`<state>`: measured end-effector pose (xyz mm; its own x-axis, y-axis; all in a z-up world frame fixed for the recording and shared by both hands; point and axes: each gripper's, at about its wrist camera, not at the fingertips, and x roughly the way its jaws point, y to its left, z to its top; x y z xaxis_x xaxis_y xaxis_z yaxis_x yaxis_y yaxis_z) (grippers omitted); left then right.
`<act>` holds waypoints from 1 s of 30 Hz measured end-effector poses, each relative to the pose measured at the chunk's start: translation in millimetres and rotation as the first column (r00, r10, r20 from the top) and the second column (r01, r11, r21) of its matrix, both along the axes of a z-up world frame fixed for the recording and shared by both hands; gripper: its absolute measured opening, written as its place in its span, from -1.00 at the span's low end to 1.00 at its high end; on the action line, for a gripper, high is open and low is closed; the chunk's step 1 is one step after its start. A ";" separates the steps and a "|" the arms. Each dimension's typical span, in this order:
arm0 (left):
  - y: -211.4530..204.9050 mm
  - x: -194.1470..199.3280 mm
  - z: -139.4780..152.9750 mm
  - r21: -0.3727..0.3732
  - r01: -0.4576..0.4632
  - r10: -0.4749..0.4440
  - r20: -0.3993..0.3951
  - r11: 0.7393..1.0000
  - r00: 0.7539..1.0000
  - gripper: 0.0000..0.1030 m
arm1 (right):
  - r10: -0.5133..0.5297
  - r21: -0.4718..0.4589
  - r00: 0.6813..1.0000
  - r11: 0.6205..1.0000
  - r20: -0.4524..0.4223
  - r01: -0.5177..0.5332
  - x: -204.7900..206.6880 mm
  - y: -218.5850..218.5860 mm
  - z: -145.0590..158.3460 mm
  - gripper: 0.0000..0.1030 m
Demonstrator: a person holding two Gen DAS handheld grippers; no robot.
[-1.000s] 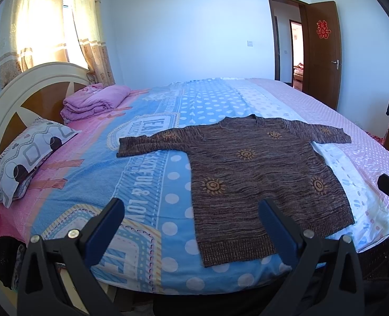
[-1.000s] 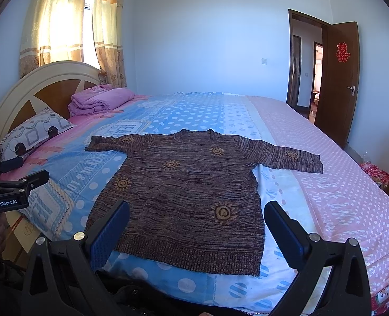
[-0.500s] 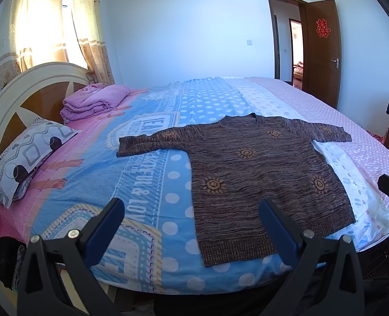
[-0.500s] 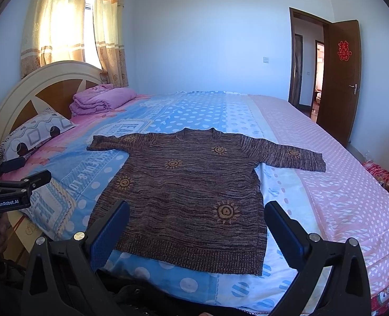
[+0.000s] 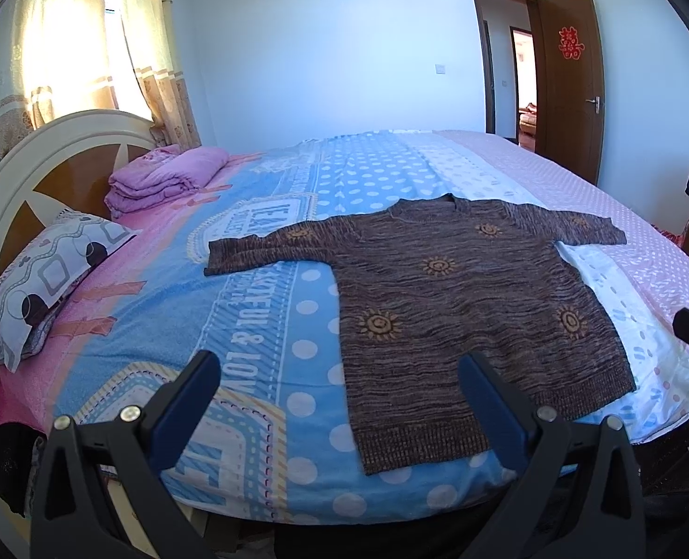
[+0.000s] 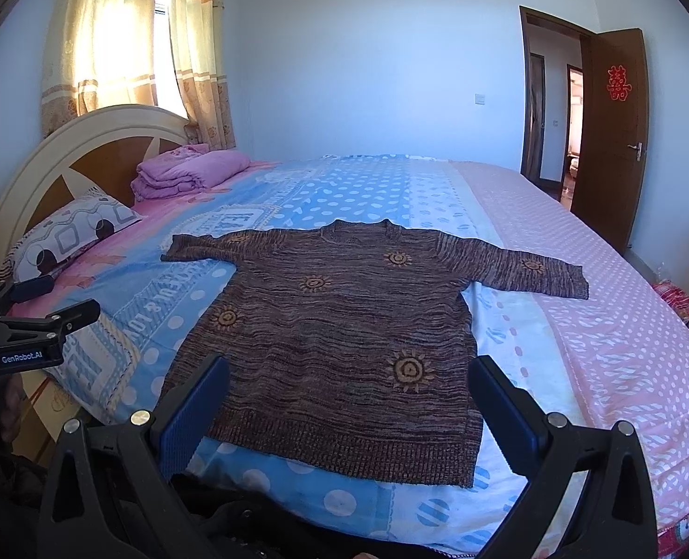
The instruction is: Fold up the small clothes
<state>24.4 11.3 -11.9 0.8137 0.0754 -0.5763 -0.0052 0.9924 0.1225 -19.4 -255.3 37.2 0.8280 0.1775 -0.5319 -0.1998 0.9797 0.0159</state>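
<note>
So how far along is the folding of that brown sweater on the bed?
Done: the brown sweater lies spread flat on the bed, both sleeves out to the sides, hem toward the cameras. In hand: nothing. The left gripper and right gripper are both open and hover short of the hem, touching no cloth. Left: every fold. The folded pink blanket by the headboard appears unrelated.

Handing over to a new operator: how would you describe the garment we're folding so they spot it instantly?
On the big bed, look at the near half. The brown sweater lies flat there on the blue polka-dot cover, sleeves spread. Its dark marled knit with orange sun motifs sets it apart from the folded pink blanket and patterned pillow by the headboard.
</note>
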 end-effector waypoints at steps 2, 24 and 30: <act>-1.3 5.1 -1.3 0.006 -0.002 0.002 -0.006 1.000 1.000 1.00 | -0.008 0.006 1.000 1.000 -0.009 0.008 6.7 -6.3 -2.9 0.98; -36.1 92.6 -27.8 0.079 0.044 -0.037 -0.092 0.996 0.995 1.00 | -0.125 0.022 0.985 0.991 -0.117 0.129 85.4 -75.0 -47.5 0.98; -52.5 127.0 -38.2 0.109 0.073 -0.061 -0.114 0.991 0.992 1.00 | -0.201 0.022 0.965 0.978 -0.166 0.207 120.5 -114.7 -60.4 0.98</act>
<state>151.4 -41.2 -50.1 0.7511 0.0926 -0.6537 0.0804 0.9699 0.2297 101.2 -370.0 -23.2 0.7521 0.0367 -0.6581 0.0129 0.9974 0.0704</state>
